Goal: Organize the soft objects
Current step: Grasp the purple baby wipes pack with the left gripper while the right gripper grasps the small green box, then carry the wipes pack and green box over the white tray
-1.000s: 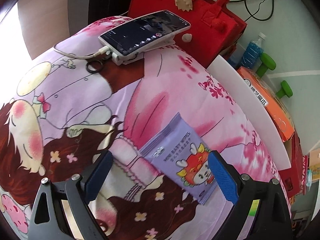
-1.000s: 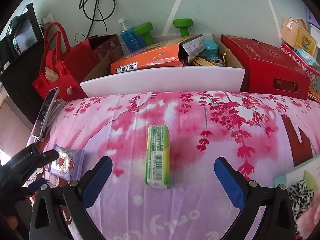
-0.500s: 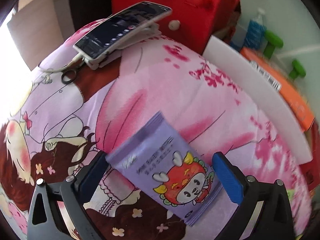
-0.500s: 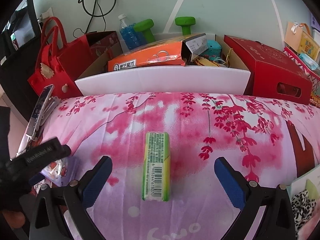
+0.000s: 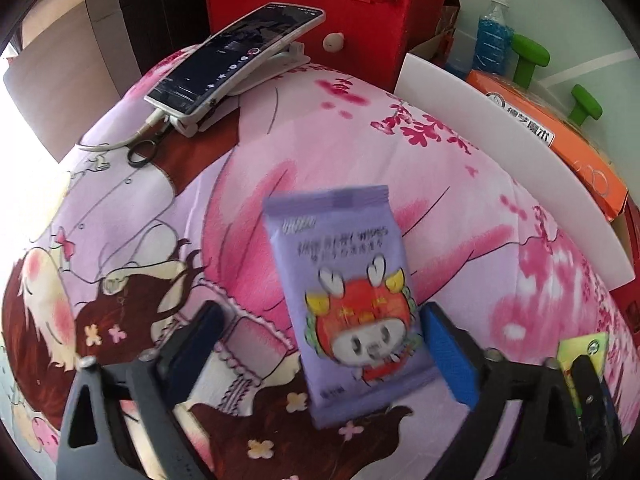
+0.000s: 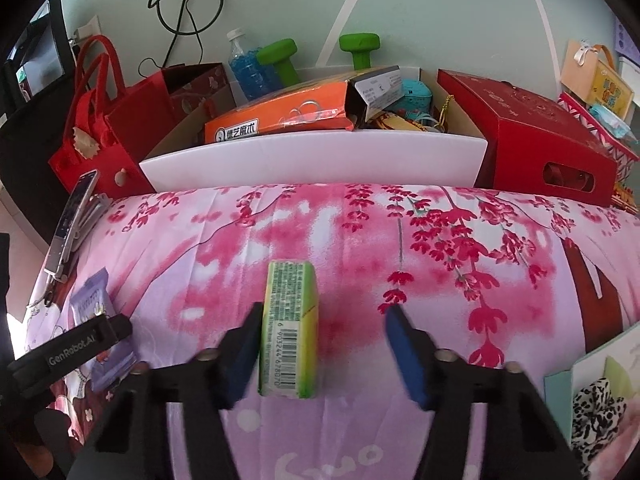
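Observation:
A purple wet-wipes pack (image 5: 344, 292) with a red cartoon face lies on the pink printed bedsheet (image 5: 280, 128). My left gripper (image 5: 320, 348) straddles its near end with jaws closing; the right pad (image 5: 448, 352) is at the pack's edge and the left pad stands clear of it. A green tissue pack (image 6: 290, 328) lies lengthwise on the sheet between the closing jaws of my right gripper (image 6: 324, 350). Its left pad (image 6: 244, 348) touches the pack's side, while the right pad is a gap away. The right wrist view also shows the left gripper (image 6: 72, 352) over the purple pack (image 6: 92, 300).
A phone on a white clip stand (image 5: 236, 56) with its cable sits at the bed's far corner. Behind the bed stand a red felt bag (image 5: 320, 20), a white bin (image 6: 312, 160) holding an orange box (image 6: 280, 116), and a red box (image 6: 540, 140). Leopard-print cloth (image 6: 596, 404) lies at right.
The left gripper moved over the purple pack and rolled, so the pack now lies between its narrowing jaws. The right jaws narrowed around the green pack, the left pad reaching its side.

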